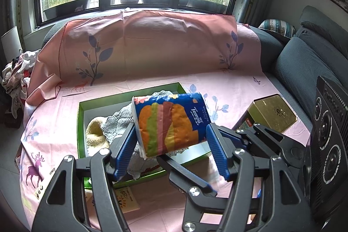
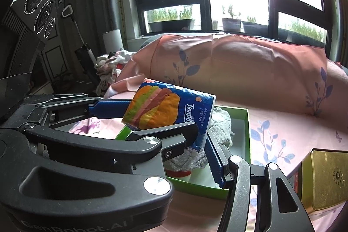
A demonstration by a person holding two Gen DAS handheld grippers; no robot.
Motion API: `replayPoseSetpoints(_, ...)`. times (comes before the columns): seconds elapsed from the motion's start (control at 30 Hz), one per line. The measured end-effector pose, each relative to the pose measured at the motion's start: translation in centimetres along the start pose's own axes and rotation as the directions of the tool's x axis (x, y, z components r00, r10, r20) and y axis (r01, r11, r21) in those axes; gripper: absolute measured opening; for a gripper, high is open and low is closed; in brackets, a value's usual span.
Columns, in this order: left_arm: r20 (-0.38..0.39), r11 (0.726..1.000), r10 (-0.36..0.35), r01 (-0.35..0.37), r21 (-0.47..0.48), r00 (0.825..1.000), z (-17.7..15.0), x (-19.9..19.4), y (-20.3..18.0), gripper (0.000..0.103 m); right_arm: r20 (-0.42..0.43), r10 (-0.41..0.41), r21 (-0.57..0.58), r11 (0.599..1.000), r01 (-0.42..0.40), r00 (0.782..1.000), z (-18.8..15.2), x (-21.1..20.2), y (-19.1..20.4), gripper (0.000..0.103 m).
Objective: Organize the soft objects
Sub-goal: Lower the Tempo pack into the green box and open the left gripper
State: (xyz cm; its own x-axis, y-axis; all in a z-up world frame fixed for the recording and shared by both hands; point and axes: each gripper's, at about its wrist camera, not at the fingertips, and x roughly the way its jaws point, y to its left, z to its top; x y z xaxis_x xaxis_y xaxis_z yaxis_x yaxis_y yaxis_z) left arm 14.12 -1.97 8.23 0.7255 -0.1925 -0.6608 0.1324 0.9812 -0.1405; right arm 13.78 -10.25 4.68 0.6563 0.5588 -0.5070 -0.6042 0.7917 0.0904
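Note:
A blue Tempo tissue pack (image 1: 171, 123) with an orange, green and pink print hangs in the air above a green box (image 1: 81, 114). My left gripper (image 1: 171, 145) is shut on the pack, one blue finger (image 1: 124, 151) on each side. The box holds a grey knitted cloth (image 1: 117, 121) and a cream knitted item (image 1: 95, 134). In the right wrist view the pack (image 2: 169, 110) is held by the left gripper's blue finger (image 2: 108, 109) and by my right gripper (image 2: 203, 138), whose blue pad (image 2: 214, 162) touches the pack's lower end over the green box (image 2: 246, 134).
A gold tin (image 1: 274, 114) stands right of the box; it also shows in the right wrist view (image 2: 326, 179). The sofa is covered by a pink printed sheet (image 1: 152, 47). A heap of clothes (image 1: 17, 75) lies at the left. A small yellow packet (image 1: 128, 199) lies near the front.

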Motion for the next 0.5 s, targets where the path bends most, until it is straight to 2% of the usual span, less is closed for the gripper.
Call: replayPoseSetpoints(0.5, -0.034, 1.000, 0.002, -0.002, -0.007, 0.999, 2.5, 3.9, 1.4, 0.063, -0.028, 0.018, 0.045, 0.999, -0.017, 0.999, 1.5, 4.1, -2.6, 0.059)
